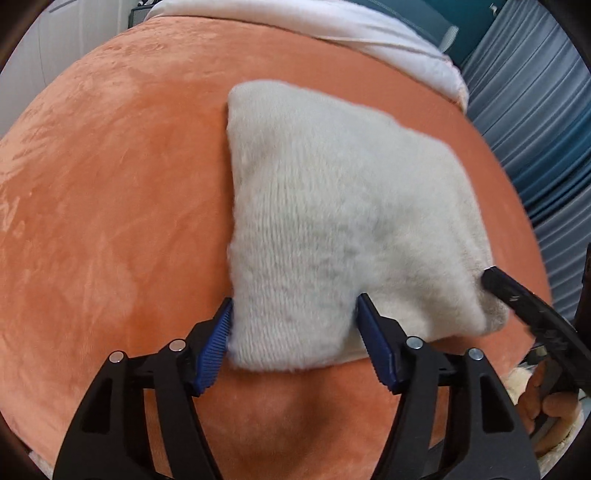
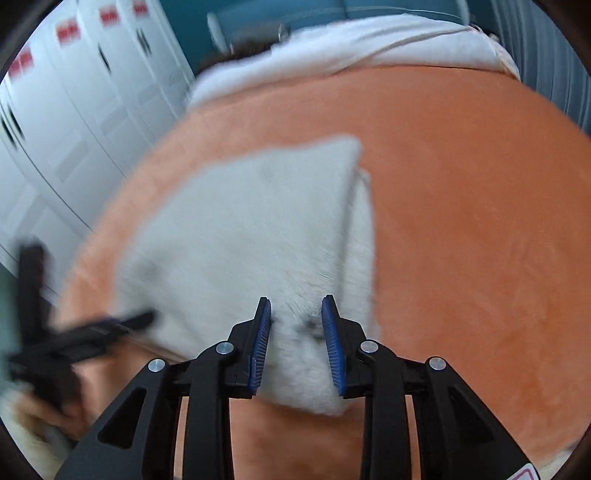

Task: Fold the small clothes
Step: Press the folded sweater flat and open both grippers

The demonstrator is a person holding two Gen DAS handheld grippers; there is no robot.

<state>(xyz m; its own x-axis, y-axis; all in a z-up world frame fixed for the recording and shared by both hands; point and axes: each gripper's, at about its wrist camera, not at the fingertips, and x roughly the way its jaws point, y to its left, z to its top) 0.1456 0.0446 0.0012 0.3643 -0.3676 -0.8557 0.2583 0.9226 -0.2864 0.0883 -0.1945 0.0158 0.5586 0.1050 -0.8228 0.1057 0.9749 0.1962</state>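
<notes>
One fluffy white knitted garment [image 1: 332, 229], folded to a rough square, lies on the plush orange blanket [image 1: 110, 221]. White cabinets [image 2: 74, 129] stand at the far left, a white sheet [image 1: 332, 33] at the far edge, and a pleated blue curtain [image 1: 546, 147] on the right. The left gripper [image 1: 295, 306] straddles the garment's near left corner, jaws spread. The right gripper [image 2: 296, 306] pinches its near right corner.

Bed [image 1: 110, 192] covered by an orange plush blanket [image 2: 461, 229]. Directly on the blanket, near the middle: one folded white fuzzy knit garment [image 1: 332, 221], lying flat, a second layer showing along its right edge in the right wrist view. White bedding [image 1: 332, 33] bunched along the far edge.
</notes>
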